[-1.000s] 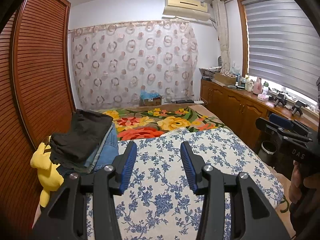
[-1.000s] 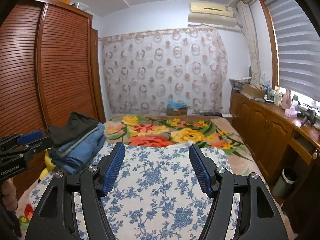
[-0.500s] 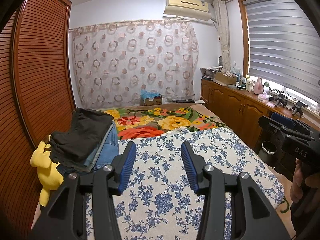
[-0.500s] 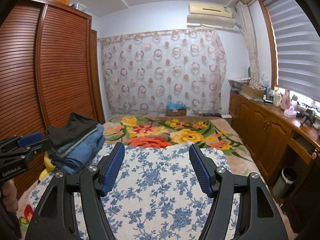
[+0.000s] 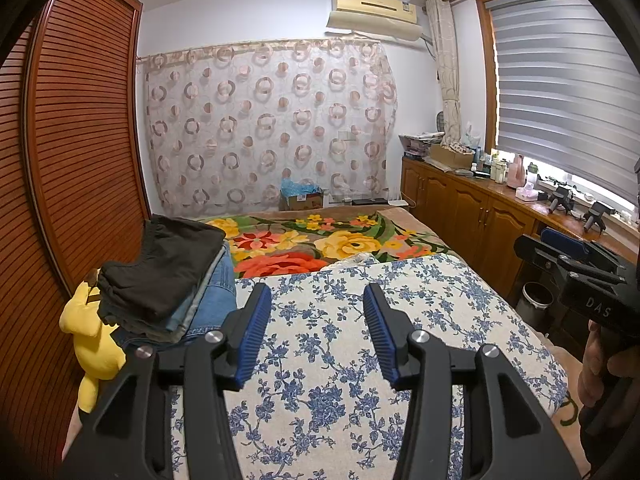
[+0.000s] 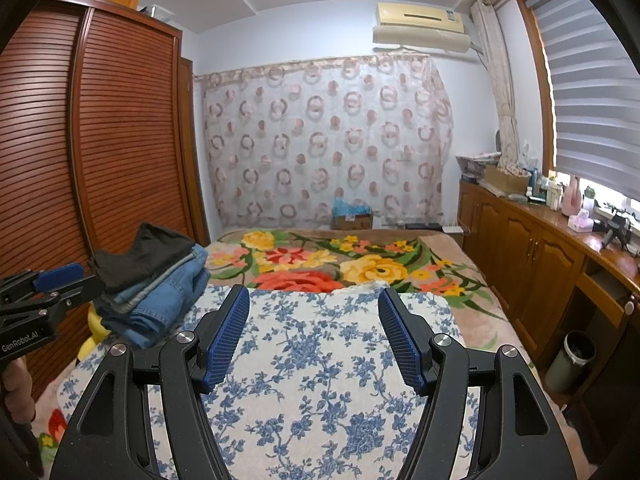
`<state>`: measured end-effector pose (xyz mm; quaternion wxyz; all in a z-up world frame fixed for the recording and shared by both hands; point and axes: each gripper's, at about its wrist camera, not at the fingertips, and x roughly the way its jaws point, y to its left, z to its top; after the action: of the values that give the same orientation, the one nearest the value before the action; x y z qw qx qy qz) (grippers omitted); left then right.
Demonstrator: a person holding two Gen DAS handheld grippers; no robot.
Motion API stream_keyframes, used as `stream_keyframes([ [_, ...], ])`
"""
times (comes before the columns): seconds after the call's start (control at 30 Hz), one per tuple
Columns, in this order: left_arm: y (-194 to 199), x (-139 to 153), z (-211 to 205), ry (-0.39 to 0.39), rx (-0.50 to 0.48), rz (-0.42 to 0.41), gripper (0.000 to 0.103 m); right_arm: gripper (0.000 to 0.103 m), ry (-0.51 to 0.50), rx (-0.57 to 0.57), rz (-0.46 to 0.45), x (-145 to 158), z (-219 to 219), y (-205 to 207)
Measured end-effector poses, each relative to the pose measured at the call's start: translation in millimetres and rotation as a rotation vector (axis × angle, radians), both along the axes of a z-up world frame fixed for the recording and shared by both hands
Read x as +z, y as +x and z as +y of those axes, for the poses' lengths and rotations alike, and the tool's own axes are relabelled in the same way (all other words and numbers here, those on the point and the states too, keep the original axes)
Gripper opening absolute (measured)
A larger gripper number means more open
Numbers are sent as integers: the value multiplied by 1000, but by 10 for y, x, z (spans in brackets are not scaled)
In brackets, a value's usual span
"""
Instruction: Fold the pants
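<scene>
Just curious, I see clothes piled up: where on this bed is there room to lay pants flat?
The blue-flowered cover lies bare between the stack of folded clothes and the window-side edge. The bright floral blanket behind is also free. The stack's corner is crowded.

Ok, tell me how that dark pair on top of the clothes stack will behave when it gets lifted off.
The dark pants look soft and wrinkled, so they will probably flop and unfold if pinched at one edge. They seem light beside the denim beneath. Sitting loose on the stack, they will likely slide off without dragging it.
</scene>
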<state>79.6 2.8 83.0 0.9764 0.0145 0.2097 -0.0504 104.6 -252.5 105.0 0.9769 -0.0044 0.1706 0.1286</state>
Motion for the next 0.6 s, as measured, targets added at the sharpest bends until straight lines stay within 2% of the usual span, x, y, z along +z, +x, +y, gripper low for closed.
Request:
stream_keyframes([
  [0.6, 2, 4, 1, 1, 0, 1, 51, 69, -1, 1, -1, -10, -2, 0],
])
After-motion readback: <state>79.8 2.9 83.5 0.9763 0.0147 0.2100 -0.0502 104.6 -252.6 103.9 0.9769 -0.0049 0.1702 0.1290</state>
